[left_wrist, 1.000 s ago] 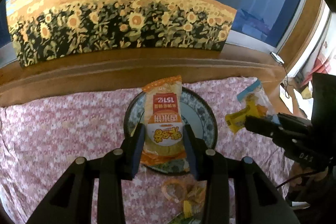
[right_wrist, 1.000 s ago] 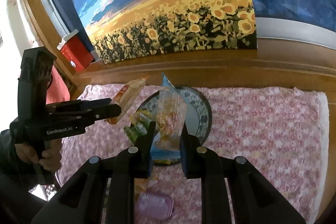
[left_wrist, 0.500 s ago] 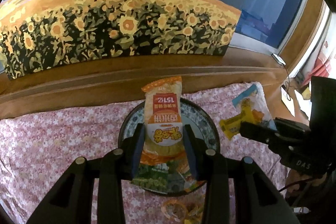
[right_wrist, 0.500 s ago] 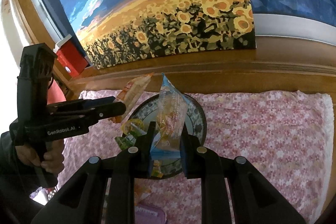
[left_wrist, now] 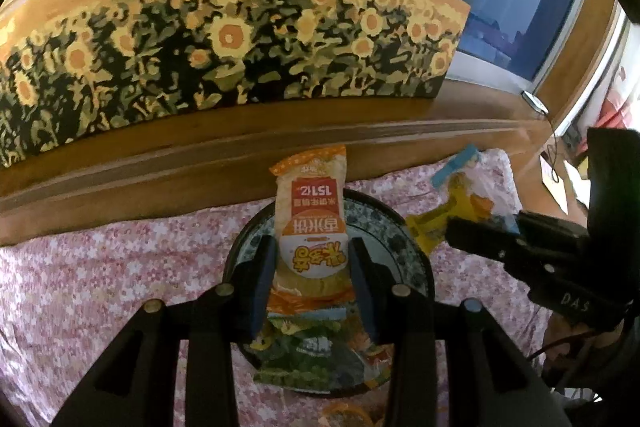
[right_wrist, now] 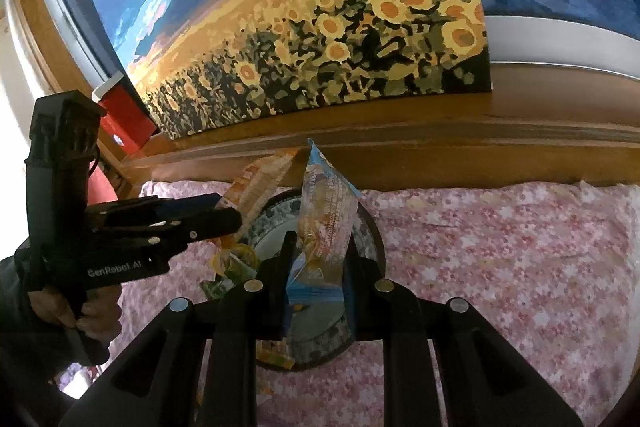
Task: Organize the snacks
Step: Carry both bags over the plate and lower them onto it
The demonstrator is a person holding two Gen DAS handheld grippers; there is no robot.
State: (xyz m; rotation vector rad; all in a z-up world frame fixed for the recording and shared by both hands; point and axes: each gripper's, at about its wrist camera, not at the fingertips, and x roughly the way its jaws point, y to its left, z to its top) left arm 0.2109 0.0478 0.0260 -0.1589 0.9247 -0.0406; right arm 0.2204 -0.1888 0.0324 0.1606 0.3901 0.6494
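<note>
My left gripper is shut on an orange rice-cracker packet and holds it upright over a patterned round plate. A green snack packet lies on the plate's near side. My right gripper is shut on a clear blue-edged snack bag, held upright over the same plate. The orange packet shows in the right wrist view, held in the left gripper. The right gripper with its bag shows at the right of the left wrist view.
A pink floral cloth covers the table. A wooden ledge runs behind it, with a sunflower painting leaning on it. A red box stands at the left. Another yellow wrapper lies near the plate's front.
Both grippers have moved forward over the plate with their packets still held. The green packet on the plate has come into the left wrist view.
</note>
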